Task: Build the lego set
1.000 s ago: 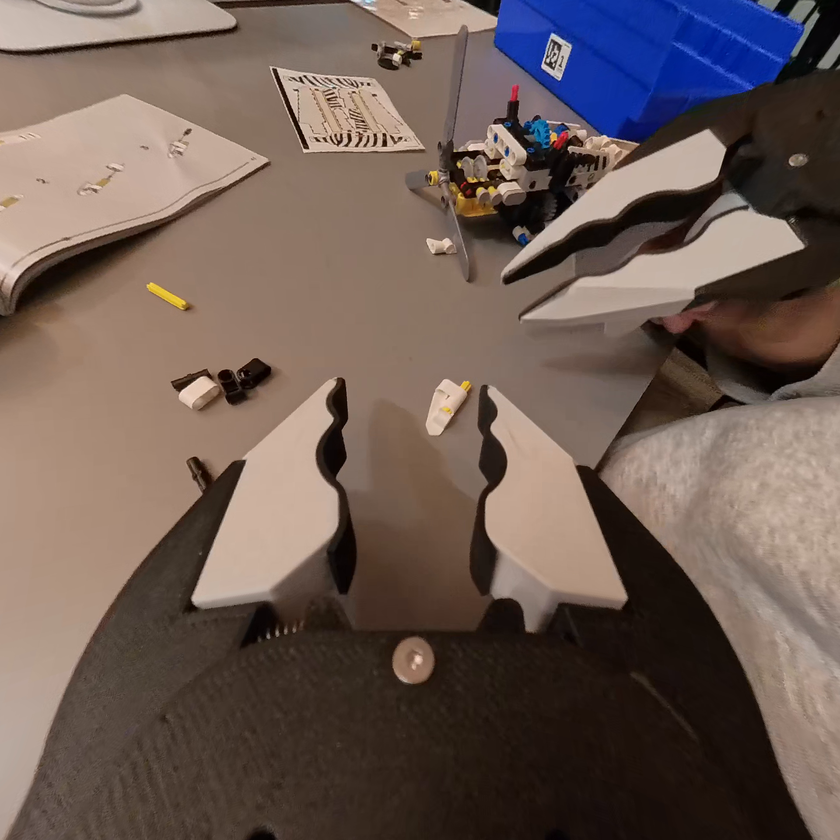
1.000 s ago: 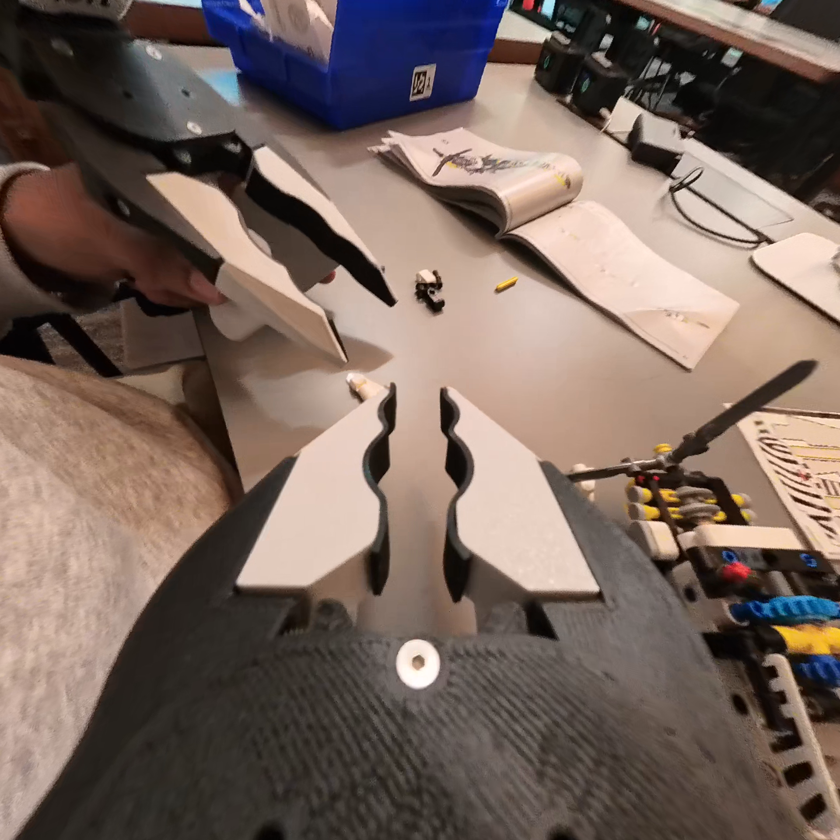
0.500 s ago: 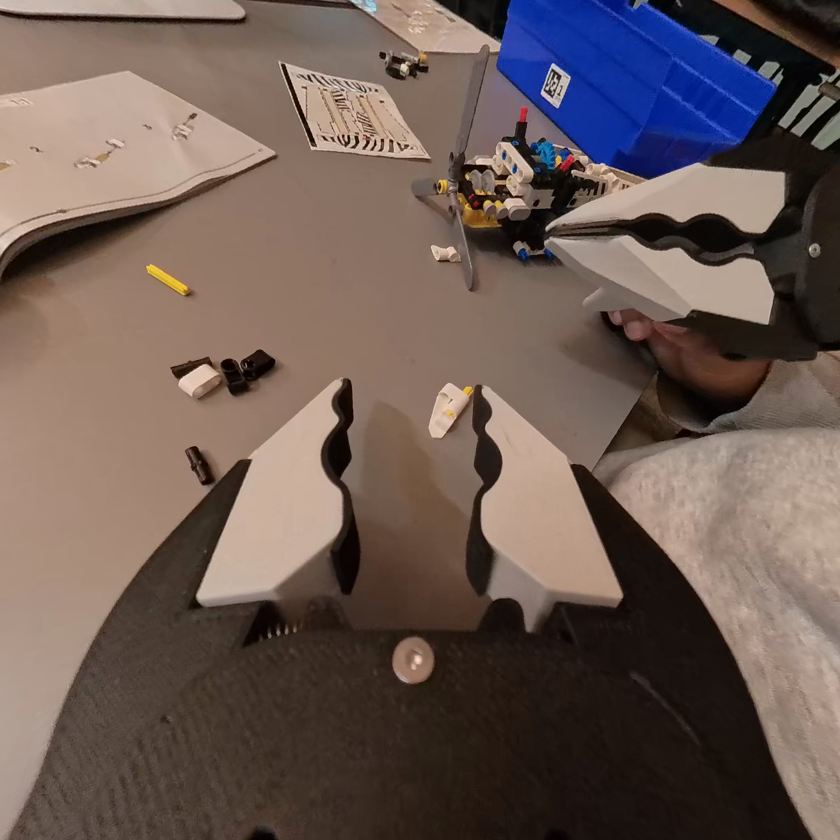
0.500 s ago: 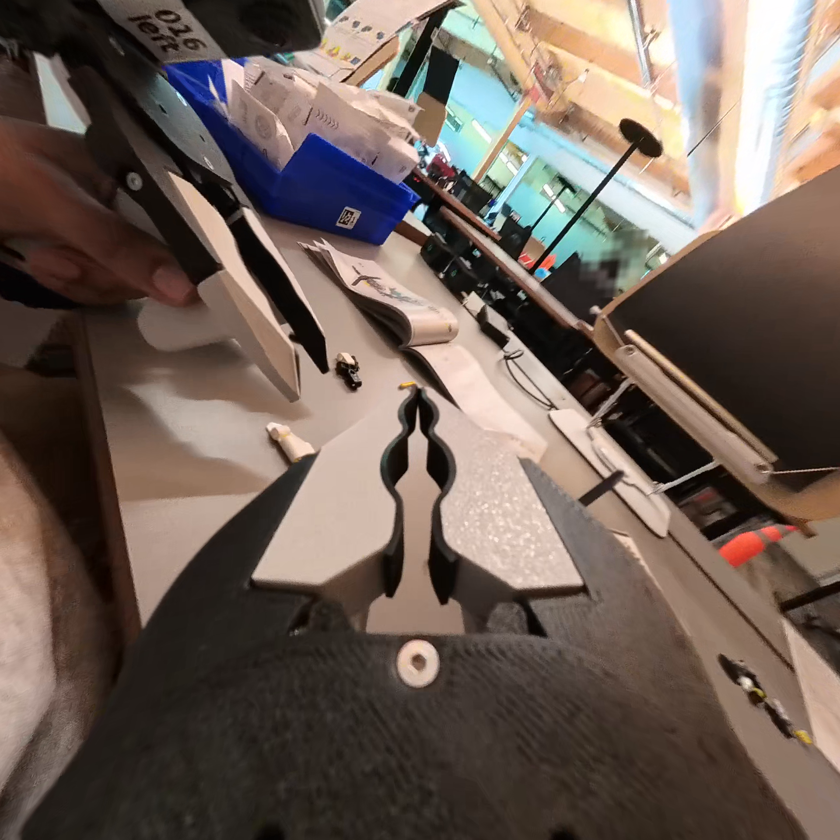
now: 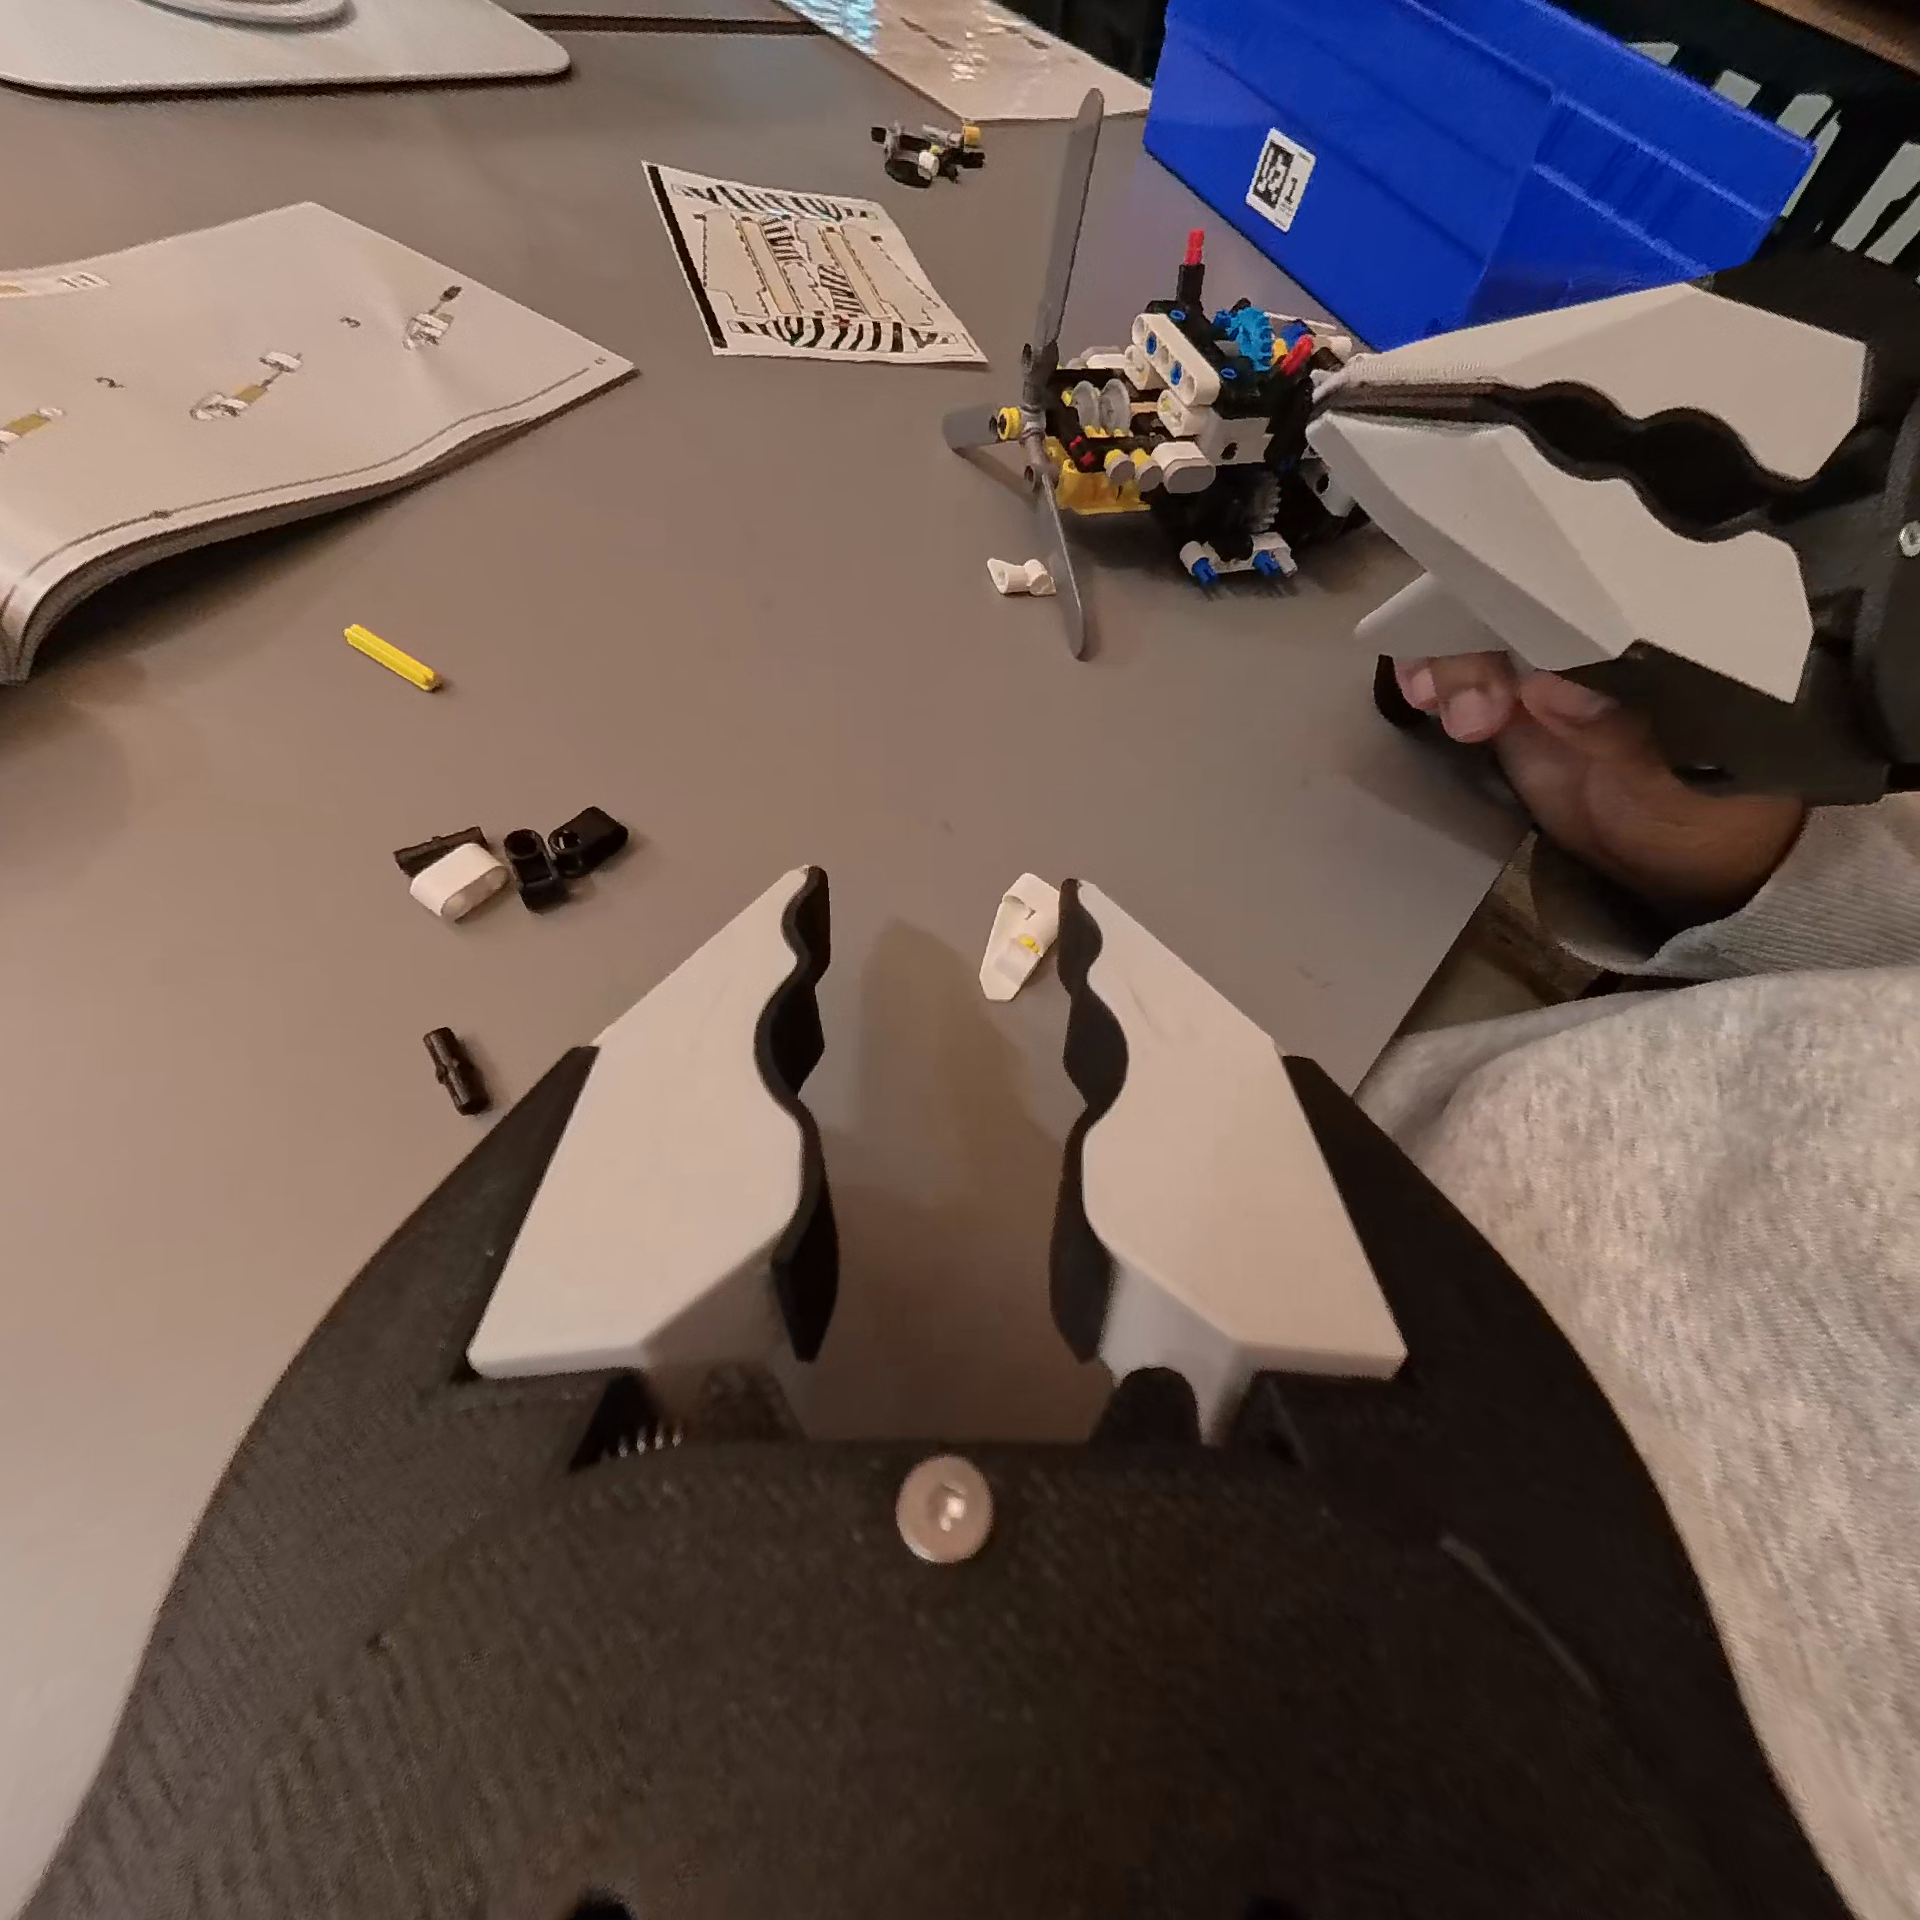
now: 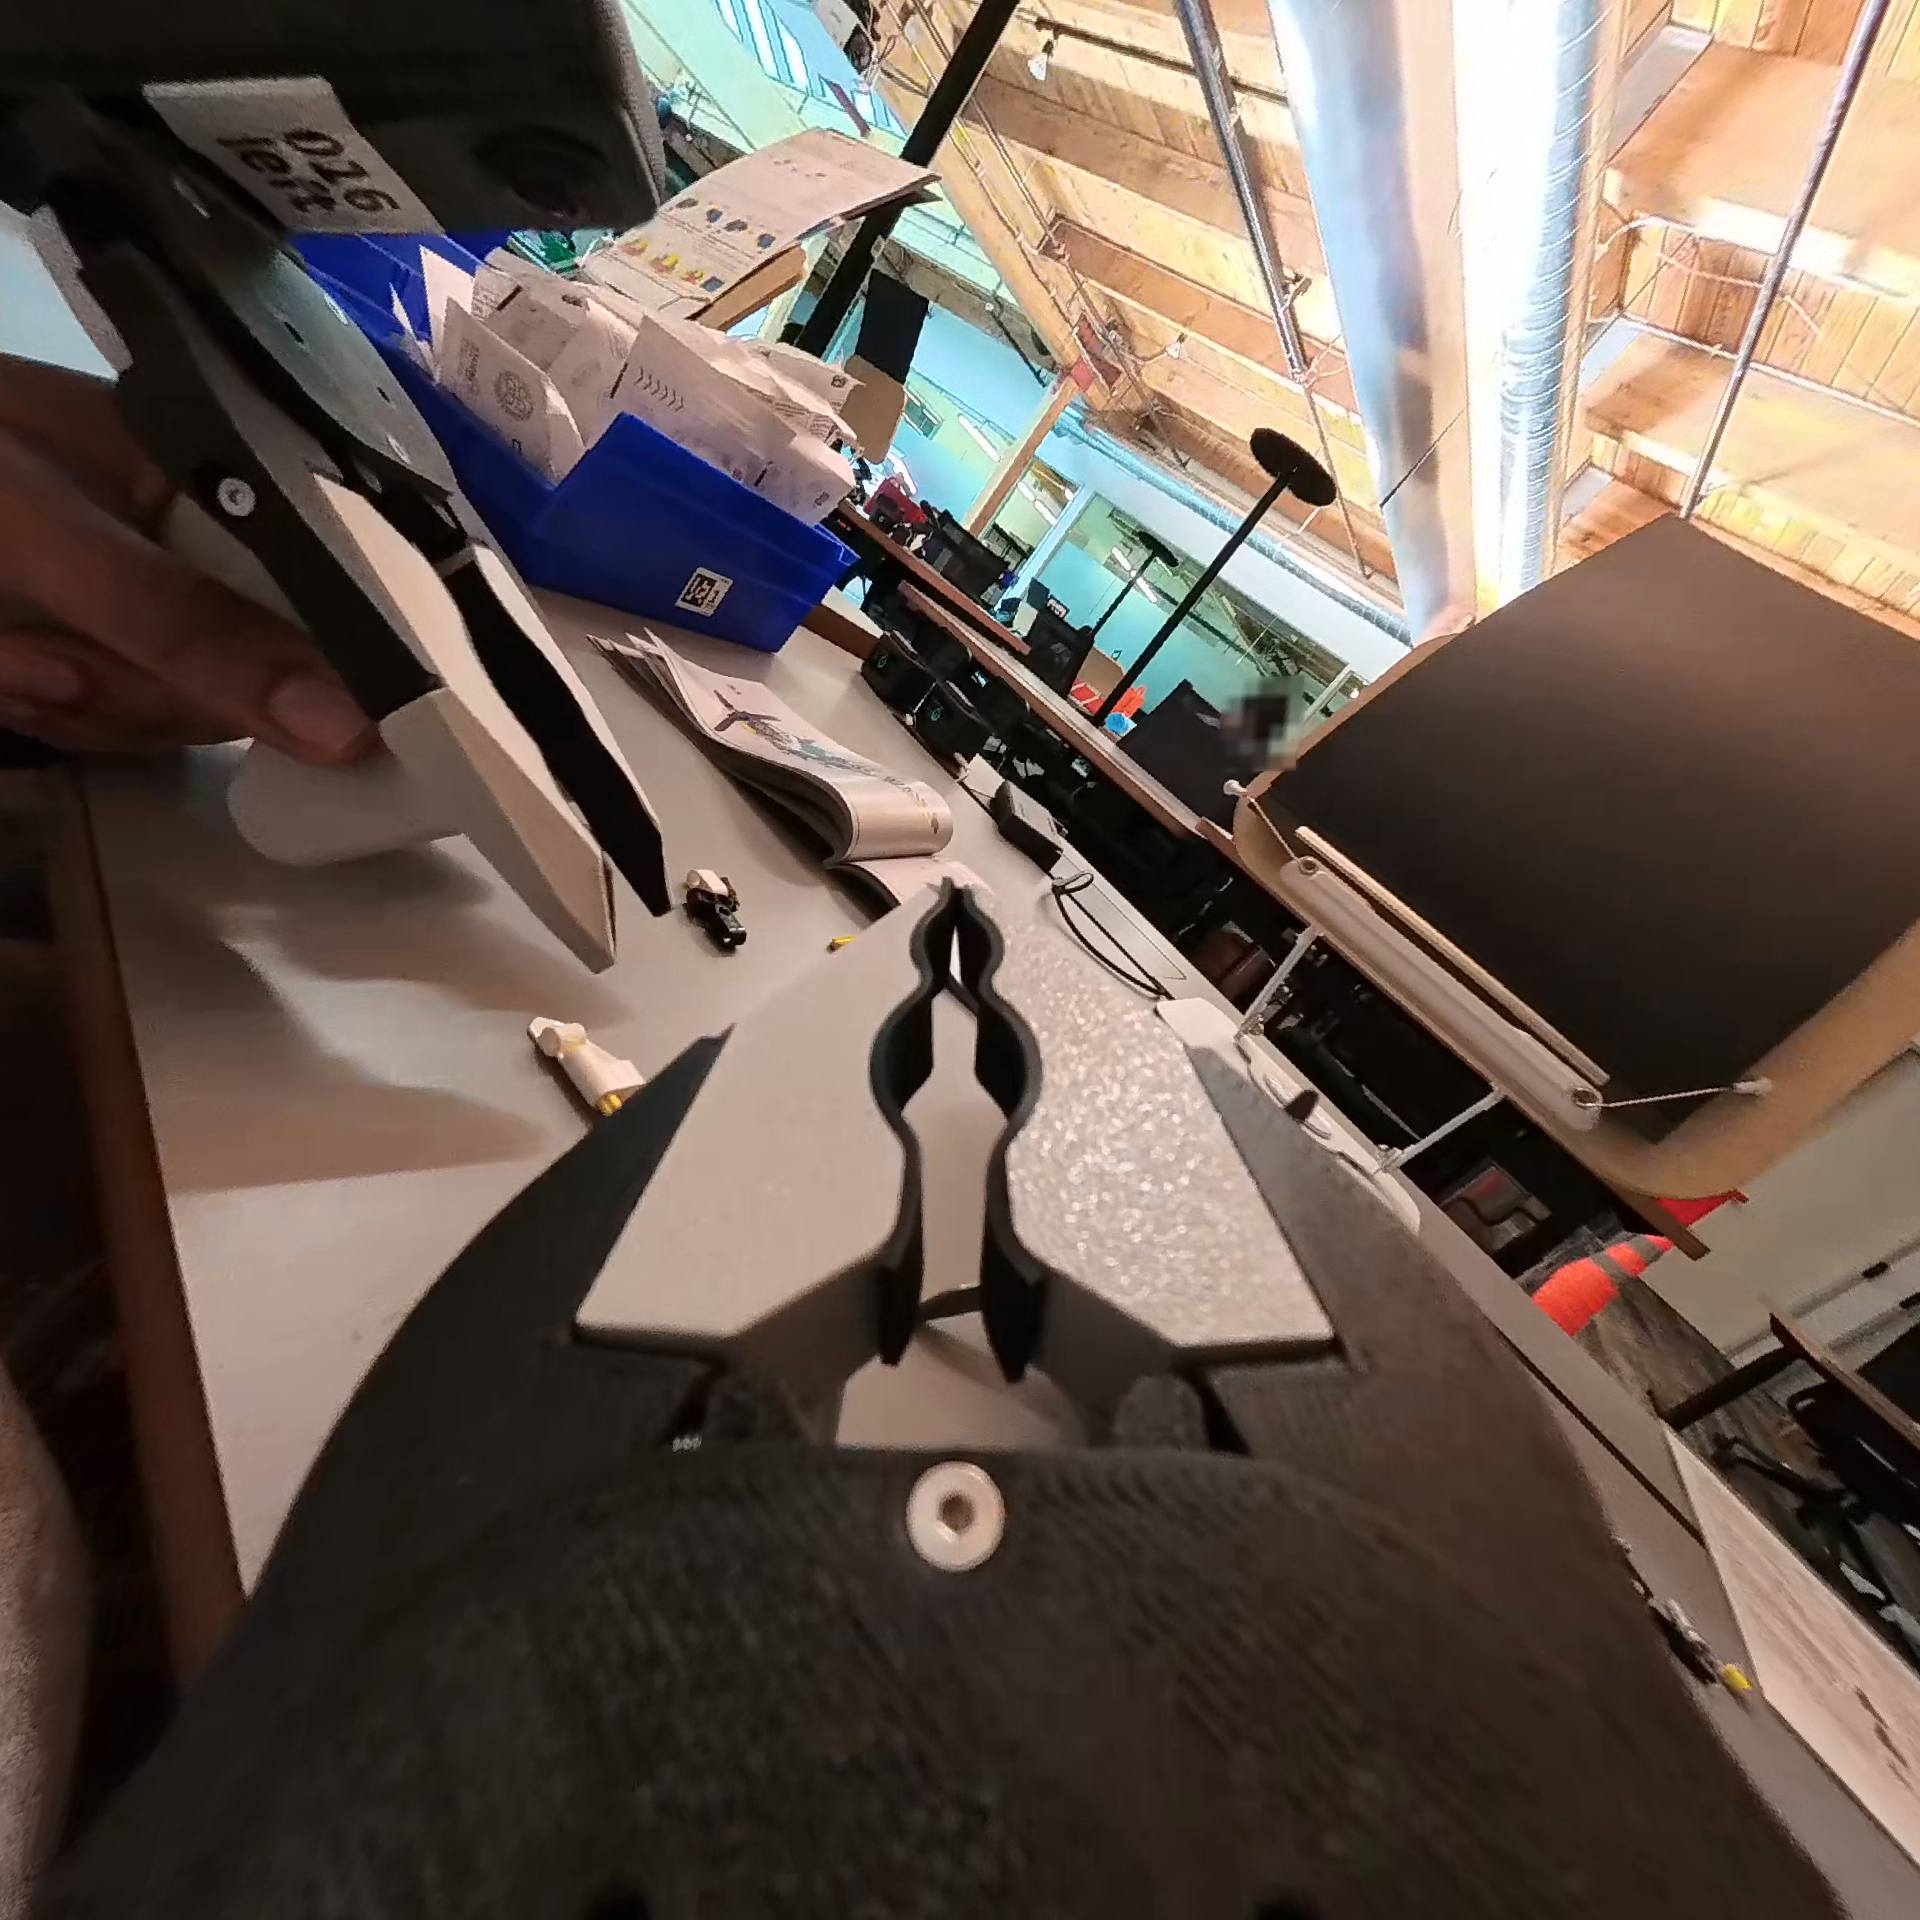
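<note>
My left gripper (image 5: 943,883) is open and empty, low over the grey table (image 5: 727,675). A small white piece with a yellow pin (image 5: 1016,937) lies just inside its right fingertip; it also shows in the right wrist view (image 6: 582,1065). The part-built Lego model with a grey propeller (image 5: 1164,436) stands farther ahead. My right gripper (image 6: 951,902) is shut and empty, tilted up away from the table. It shows at the right of the left wrist view (image 5: 1325,410), beside the model. My left gripper also shows in the right wrist view (image 6: 623,914).
Loose black and white pieces (image 5: 509,857), a black pin (image 5: 455,1070) and a yellow axle (image 5: 392,657) lie at the left. An open instruction booklet (image 5: 260,384), a sticker sheet (image 5: 810,270) and a blue bin (image 5: 1455,156) lie beyond. The table edge is at the right. My left gripper's tips are some 7 cm from the black pin (image 5: 455,1070).
My right gripper has shut and swung upward, so that its view now faces the room and ceiling. My left gripper has stayed open over the white piece, with only a slight shift.
</note>
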A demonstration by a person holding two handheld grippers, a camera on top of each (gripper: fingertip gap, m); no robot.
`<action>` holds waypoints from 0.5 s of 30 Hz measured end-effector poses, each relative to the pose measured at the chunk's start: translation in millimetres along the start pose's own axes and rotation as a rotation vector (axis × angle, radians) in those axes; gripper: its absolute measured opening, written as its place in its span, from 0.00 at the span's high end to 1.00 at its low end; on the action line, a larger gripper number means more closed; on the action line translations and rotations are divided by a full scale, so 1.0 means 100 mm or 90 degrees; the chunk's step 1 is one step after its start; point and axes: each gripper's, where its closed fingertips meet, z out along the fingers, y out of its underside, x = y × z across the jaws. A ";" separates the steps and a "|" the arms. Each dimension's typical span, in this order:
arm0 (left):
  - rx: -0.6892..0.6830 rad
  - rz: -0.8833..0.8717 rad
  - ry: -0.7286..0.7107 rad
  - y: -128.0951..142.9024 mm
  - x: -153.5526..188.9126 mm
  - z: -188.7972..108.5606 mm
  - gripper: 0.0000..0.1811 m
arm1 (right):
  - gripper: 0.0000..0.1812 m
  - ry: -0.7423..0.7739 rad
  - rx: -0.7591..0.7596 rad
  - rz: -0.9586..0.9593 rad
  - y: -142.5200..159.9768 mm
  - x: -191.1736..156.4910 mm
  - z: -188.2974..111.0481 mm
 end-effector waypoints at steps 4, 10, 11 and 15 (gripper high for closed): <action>-0.003 -0.009 0.006 0.00 0.00 0.00 0.77 | 1.00 -0.002 0.001 0.001 0.00 0.00 0.00; -0.015 -0.041 0.024 0.02 -0.01 0.01 0.78 | 1.00 -0.001 -0.002 -0.003 0.01 0.00 0.00; -0.015 -0.044 0.027 0.02 -0.01 0.01 0.78 | 1.00 -0.001 -0.003 -0.004 0.01 0.00 0.00; -0.010 -0.041 0.026 0.01 -0.01 0.00 0.78 | 1.00 -0.002 -0.005 -0.006 0.01 0.00 0.00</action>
